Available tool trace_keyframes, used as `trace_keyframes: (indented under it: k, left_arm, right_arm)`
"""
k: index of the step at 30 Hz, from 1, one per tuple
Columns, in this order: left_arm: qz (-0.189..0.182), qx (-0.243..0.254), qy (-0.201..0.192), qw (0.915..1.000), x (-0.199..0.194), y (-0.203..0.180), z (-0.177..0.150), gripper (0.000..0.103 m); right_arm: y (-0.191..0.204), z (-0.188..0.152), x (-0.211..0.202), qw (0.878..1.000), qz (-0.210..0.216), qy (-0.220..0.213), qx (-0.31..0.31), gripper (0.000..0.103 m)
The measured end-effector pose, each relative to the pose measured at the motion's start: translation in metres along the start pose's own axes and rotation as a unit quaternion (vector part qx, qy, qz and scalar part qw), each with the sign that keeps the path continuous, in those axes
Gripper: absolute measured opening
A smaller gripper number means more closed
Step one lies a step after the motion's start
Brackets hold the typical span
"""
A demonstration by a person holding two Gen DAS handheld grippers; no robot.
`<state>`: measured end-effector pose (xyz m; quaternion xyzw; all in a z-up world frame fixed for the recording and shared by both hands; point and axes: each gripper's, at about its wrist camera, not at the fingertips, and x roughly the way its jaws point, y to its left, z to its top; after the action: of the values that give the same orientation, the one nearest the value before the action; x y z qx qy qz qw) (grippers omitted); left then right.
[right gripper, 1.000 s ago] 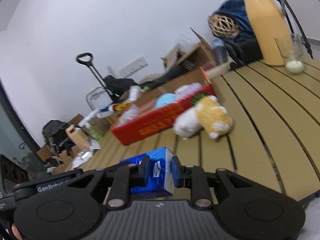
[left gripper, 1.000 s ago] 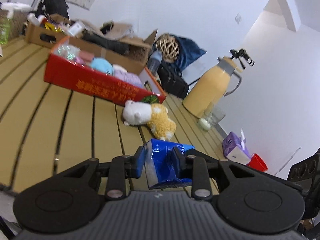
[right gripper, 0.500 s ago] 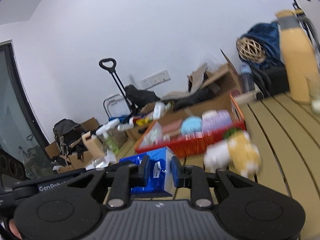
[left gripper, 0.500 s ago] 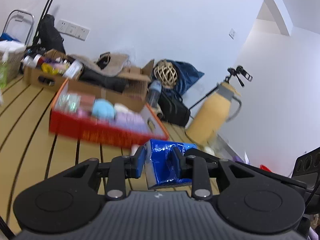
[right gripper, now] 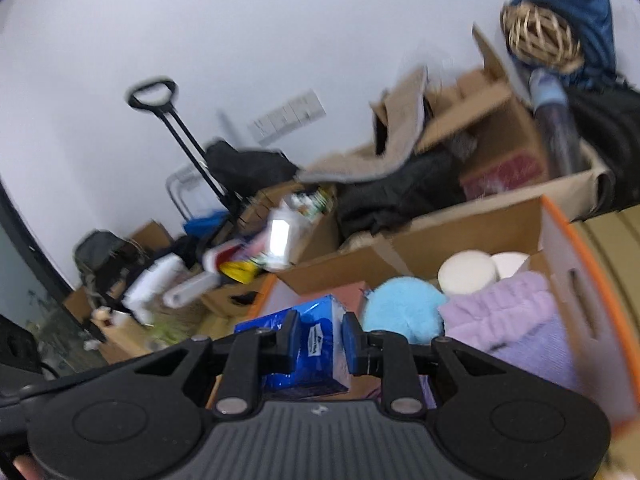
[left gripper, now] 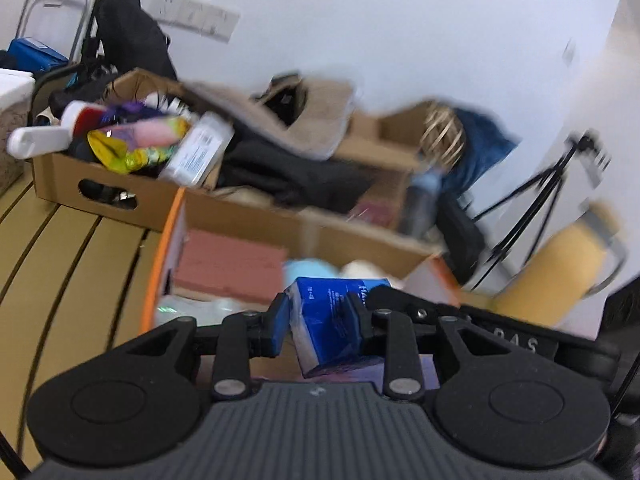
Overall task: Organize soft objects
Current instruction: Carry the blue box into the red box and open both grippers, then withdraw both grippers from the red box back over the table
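Both grippers hold one blue tissue pack, each from one end, over the orange-rimmed box. My left gripper is shut on it. My right gripper is shut on the same pack. In the box lie a light blue plush ball, a lilac knitted cloth, two white rolls and a pink pad. The right gripper's body shows at the right of the left wrist view.
Behind the orange-rimmed box stand brown cardboard boxes full of bottles, packets and dark clothes. A yellow thermos and a tripod stand at the right. A wicker ball lies on a blue bag. The slatted wooden table runs left.
Both grippers carried the tissue pack forward, from the table in front of the box to above its inside. The plush toy on the table has dropped out of view.
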<state>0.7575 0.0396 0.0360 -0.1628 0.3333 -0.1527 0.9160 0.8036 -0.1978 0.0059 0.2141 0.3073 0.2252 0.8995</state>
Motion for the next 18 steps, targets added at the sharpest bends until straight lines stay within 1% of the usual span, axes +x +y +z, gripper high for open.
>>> trace_keyframes:
  k: [2,3,5,7,9,10,13,18]
  left_arm:
    - [0.021,0.006,0.021,0.9995,0.02,0.011,-0.002,0.03]
    - [0.025,0.01,0.028,0.9993,0.026,0.014,-0.002,0.03]
    - [0.015,0.023,0.022,0.9994,0.023,0.017,-0.005,0.03]
    - [0.015,0.038,0.01,0.9991,0.015,0.013,-0.007,0.031]
    - [0.015,0.045,-0.006,0.9988,0.002,0.007,-0.005,0.032]
    - [0.015,0.051,-0.016,0.9985,-0.008,0.003,-0.004,0.032]
    - [0.013,0.063,-0.042,0.9971,-0.039,-0.011,0.001,0.036]
    - [0.0,0.098,-0.075,0.9924,-0.1,-0.042,-0.004,0.044]
  right_arm:
    - [-0.006,-0.008,0.026,1.0,-0.013,0.028,0.003,0.022]
    - [-0.007,-0.013,0.033,0.999,-0.018,0.034,0.001,0.022]
    - [-0.007,-0.021,0.045,0.998,-0.033,0.047,-0.008,0.022]
    - [-0.009,-0.025,0.049,0.998,-0.025,0.06,-0.001,0.023]
    - [-0.008,-0.024,0.044,0.998,-0.026,0.054,-0.006,0.023]
    - [-0.006,-0.022,0.037,0.998,-0.032,0.045,-0.011,0.023]
    - [0.004,-0.013,-0.004,0.999,-0.025,0.007,-0.028,0.023]
    - [0.023,0.002,-0.102,0.995,-0.028,-0.062,-0.076,0.023]
